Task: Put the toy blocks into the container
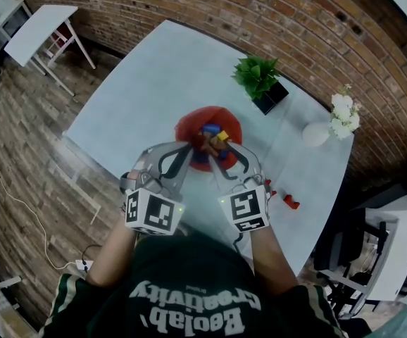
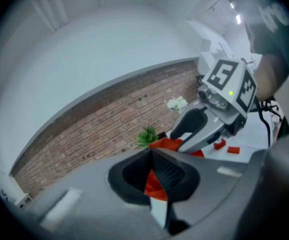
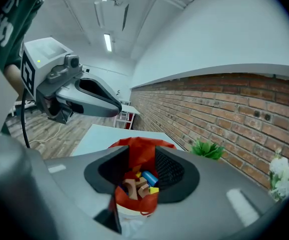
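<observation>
Our right gripper (image 1: 223, 153) hangs parted and empty over the near rim of the red fabric container (image 1: 184, 123), so releases land among the coloured toy blocks (image 1: 214, 134) inside. Our left gripper (image 1: 187, 148), clenched on nothing, sits clear at its left.

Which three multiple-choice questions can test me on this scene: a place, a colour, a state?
1. Where do the small loose red blocks lie?
A. on the pale table, outside the container
B. in the plant pot
C. on the wooden floor

2. What colour is the square pot of the green plant?
A. white
B. black
C. red

3. What is the state of the round red container?
A. empty
B. overturned
C. holding several toy blocks

Answers: 1 A, they rest on the tabletop apart from the container; 2 B, the pot looks black; 3 C, blue, yellow and brown pieces show inside.
</observation>
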A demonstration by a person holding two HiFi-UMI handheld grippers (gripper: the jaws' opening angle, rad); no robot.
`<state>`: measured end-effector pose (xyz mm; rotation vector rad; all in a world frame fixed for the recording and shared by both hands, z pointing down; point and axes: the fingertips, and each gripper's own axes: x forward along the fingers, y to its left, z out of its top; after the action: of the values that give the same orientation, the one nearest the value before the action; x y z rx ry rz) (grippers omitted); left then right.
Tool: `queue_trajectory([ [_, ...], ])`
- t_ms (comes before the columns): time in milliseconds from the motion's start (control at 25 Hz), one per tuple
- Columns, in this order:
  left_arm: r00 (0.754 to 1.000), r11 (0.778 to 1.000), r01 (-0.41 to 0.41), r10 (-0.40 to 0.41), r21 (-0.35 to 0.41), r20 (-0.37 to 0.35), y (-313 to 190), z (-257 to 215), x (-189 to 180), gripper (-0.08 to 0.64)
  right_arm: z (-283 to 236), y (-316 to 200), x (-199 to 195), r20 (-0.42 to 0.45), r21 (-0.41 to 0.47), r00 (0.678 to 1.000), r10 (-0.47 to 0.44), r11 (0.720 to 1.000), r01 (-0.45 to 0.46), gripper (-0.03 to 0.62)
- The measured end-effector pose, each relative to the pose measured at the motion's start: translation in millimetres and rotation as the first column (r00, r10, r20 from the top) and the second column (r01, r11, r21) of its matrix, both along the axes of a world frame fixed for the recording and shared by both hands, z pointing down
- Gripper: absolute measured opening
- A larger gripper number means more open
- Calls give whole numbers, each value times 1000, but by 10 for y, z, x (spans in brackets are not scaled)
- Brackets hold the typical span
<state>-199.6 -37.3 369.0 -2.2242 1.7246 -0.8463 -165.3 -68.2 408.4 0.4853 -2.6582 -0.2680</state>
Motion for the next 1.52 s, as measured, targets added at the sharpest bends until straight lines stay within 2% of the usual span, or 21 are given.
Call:
queue_trajectory([
  [160,1000,1000,-3,3,1,1,-20,2,12,3,-19,-17,28,9,17,1000,10,1000,-10,156],
  [200,1000,1000,-5,5,0,3,-27,3,18,3,-41,-18,45,14,31,1000,12,999,-13,52],
  [240,1000,1000,-8,8,-2,7,-30,3,25,3,-72,-10,59,22,43,1000,11,999,-12,7],
  [480,999,999,-33,33,2,4,-52,-23,158,3,-238,44,168,74,75,997,19,997,-25,6],
  [720,991,991,-137,137,11,2,-166,-41,629,3,-423,10,623,104,105,990,95,989,-106,7],
  [880,972,972,-234,234,8,0,-268,-12,1053,3,-465,-80,1098,111,106,973,205,970,-216,8],
  [1200,918,918,-396,397,10,-9,-410,43,1945,3,-495,-154,2013,120,117,920,373,915,-386,7],
  [1360,893,894,-449,449,-2,-12,-405,111,2275,3,-445,-148,2364,107,106,897,428,892,-439,8],
  [1520,879,880,-476,476,2,-18,-405,109,2439,3,-420,-144,2473,97,104,892,442,886,-451,8],
])
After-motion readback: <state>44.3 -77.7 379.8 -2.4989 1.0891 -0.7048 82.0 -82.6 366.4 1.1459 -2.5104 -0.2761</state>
